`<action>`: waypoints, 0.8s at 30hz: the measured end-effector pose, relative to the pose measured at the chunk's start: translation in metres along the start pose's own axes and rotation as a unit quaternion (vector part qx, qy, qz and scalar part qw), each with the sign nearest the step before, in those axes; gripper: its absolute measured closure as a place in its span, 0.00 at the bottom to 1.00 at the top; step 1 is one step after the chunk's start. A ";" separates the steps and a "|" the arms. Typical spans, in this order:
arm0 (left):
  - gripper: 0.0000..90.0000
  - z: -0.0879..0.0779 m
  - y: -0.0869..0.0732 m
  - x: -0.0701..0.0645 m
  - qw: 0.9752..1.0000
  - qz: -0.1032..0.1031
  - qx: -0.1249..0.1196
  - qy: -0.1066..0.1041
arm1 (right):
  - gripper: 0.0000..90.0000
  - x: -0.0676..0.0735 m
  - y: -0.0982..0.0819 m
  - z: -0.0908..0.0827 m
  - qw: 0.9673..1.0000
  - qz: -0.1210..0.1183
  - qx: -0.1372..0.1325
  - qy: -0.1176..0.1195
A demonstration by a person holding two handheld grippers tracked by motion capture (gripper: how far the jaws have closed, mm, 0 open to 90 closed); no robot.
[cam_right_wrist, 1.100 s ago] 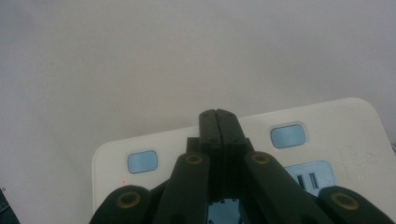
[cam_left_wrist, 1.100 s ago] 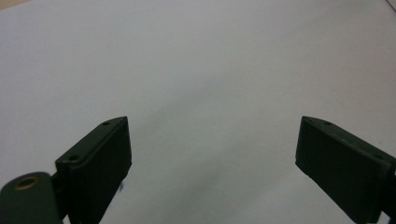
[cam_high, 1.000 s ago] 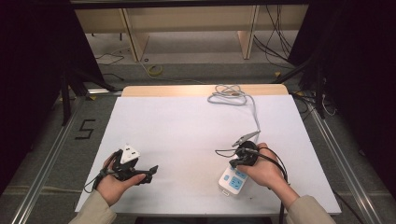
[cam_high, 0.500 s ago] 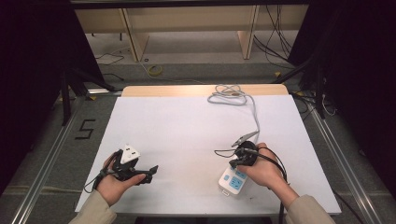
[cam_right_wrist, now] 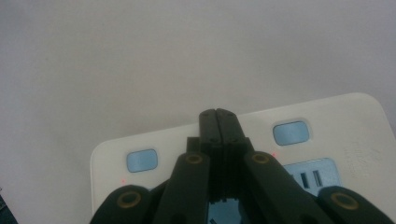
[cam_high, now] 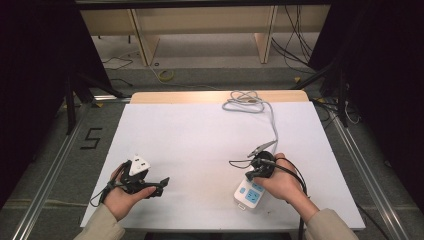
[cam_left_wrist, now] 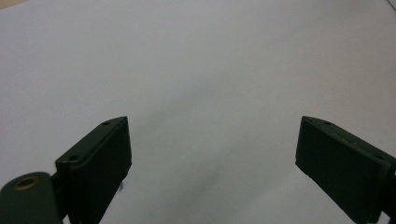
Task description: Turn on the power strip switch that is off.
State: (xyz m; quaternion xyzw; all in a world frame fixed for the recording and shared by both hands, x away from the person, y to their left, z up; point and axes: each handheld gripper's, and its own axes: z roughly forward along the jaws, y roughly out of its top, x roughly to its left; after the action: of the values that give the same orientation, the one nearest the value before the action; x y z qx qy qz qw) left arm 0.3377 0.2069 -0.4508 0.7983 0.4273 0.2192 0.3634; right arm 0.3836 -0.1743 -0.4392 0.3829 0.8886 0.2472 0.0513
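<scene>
A white power strip with pale blue switches and sockets lies on the white table near its front right. Its grey cable runs back to a coil at the far edge. My right gripper is held just over the strip, and in the right gripper view my right gripper is shut, its tips over the strip between two blue switches, nothing gripped. My left gripper rests at the front left; in the left gripper view my left gripper stands wide open over bare table. A small white plug-like block sits by the left hand.
The white table top has a wooden strip along its far edge. Beyond it stand wooden shelf legs and loose floor cables. Metal rails run along both sides of the table.
</scene>
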 end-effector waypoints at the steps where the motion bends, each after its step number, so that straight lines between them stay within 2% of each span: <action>1: 0.11 0.000 0.000 0.000 1.000 0.000 0.000 0.000 | 1.00 0.000 0.000 0.000 1.000 -0.002 0.001 -0.001; 24: 0.11 0.001 -0.001 -0.001 1.000 -0.003 0.003 -0.001 | 1.00 0.001 0.001 0.001 1.000 0.010 0.007 -0.005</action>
State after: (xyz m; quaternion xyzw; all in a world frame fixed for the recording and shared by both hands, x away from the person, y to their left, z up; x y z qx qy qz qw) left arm 0.3375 0.2061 -0.4518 0.7985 0.4296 0.2161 0.3622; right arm 0.3837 -0.1722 -0.4394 0.3934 0.8863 0.2391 0.0508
